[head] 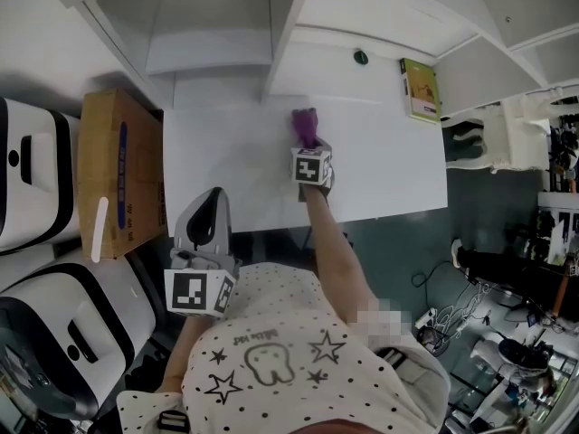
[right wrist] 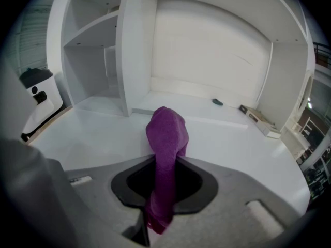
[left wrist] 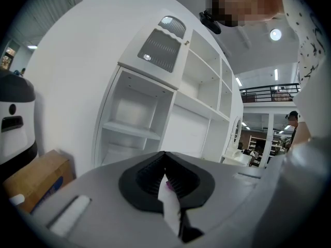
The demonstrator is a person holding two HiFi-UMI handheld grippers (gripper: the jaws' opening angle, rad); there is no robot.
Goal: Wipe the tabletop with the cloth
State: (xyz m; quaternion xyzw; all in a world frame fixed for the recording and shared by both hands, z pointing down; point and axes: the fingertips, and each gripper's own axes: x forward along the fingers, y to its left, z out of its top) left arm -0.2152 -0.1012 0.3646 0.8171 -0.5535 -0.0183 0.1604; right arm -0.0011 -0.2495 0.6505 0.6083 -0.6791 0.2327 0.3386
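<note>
Left gripper (head: 211, 197) hung by white tabletop (head: 389, 165) edge, jaws together, empty. Right gripper (head: 310, 145) clamped purple cloth (head: 306, 125) farther in on tabletop.

The purple cloth (right wrist: 166, 133) is bunched into a narrow, thick fold. It is clamped between the jaws of the right tool (right wrist: 164, 182), and its front end lies on the white bench (head: 226, 152), near the back.

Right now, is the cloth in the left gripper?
No, the purple cloth is pinched in the jaws of the right gripper, while the jaws of the left gripper are together on nothing.
</note>
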